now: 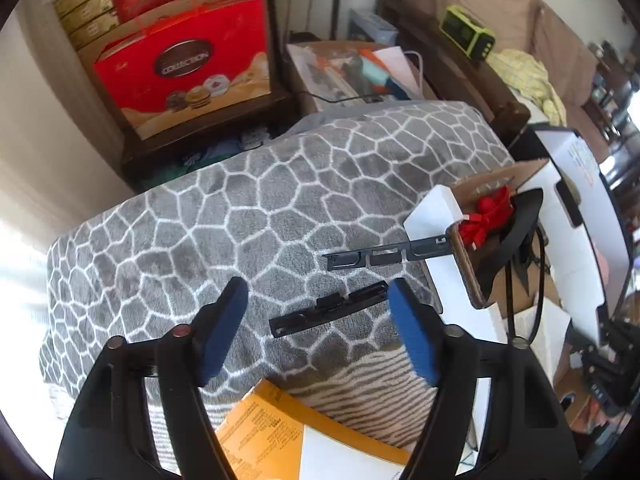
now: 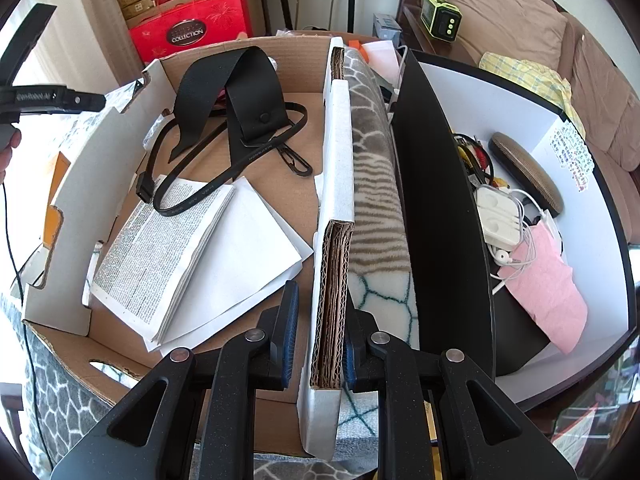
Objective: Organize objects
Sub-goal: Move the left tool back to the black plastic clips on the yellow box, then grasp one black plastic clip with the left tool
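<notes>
Blanket [image 1: 224, 216] of grey plush with a white cobble pattern covers the surface under the left gripper [image 1: 318, 308], whose blue-padded fingers [image 1: 412, 336] stand wide apart and hold nothing. Between them, slightly toward 1 o'clock, lies a flat black plastic strip [image 1: 328, 314] on the blanket, touching neither pad. A second, longer black plastic strip [image 1: 386, 254] lies further toward 1 o'clock, with its far end against the white-faced cardboard box [image 1: 436, 216]. A red ribbon bundle [image 1: 486, 214] shows inside that box at 2 o'clock. An orange paper envelope [image 1: 260, 432] is at 6 o'clock, below the fingers. In the right wrist view, the right gripper [image 2: 318, 332] has its fingers on both sides of the box's corrugated wall [image 2: 330, 308]; the right pad touches it, while the left pad stands a little off, so it looks narrowly parted rather than clamped. At 11 o'clock inside the box lie a wide black strap [image 2: 236, 92] and folded printed paper sheets [image 2: 168, 256]. At 3 o'clock a white tray [image 2: 592, 208] holds white earphones [image 2: 504, 256] and a pink cloth [image 2: 548, 284].
</notes>
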Demonstrator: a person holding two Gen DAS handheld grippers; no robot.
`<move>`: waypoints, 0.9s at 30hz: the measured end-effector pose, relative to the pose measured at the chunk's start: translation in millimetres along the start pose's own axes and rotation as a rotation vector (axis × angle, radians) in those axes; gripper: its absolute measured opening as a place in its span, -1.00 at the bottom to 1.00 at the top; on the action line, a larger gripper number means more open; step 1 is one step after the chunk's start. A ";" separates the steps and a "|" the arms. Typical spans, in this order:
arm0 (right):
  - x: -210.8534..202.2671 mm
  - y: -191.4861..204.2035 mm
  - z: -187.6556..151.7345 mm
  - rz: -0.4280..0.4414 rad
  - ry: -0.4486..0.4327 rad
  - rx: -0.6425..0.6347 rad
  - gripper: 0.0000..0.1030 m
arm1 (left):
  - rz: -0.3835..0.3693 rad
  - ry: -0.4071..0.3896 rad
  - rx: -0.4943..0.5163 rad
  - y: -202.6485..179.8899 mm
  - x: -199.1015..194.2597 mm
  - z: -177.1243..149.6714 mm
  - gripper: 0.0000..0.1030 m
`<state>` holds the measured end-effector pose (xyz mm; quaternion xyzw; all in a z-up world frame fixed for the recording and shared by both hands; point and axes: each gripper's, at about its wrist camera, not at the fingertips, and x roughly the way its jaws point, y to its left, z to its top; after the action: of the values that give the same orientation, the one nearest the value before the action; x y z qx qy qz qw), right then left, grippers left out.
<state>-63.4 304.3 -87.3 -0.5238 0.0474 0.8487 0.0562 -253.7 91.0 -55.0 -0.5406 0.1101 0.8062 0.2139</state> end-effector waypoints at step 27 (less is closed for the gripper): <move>-0.4 -1.1 -1.4 -0.003 0.003 -0.002 -0.63 | 0.151 -0.177 0.407 -57.4 7.3 -12.1 0.01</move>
<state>-61.9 305.2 -87.5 -0.5252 0.0460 0.8479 0.0569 -219.5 138.5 -63.3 -0.4037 0.2913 0.8254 0.2662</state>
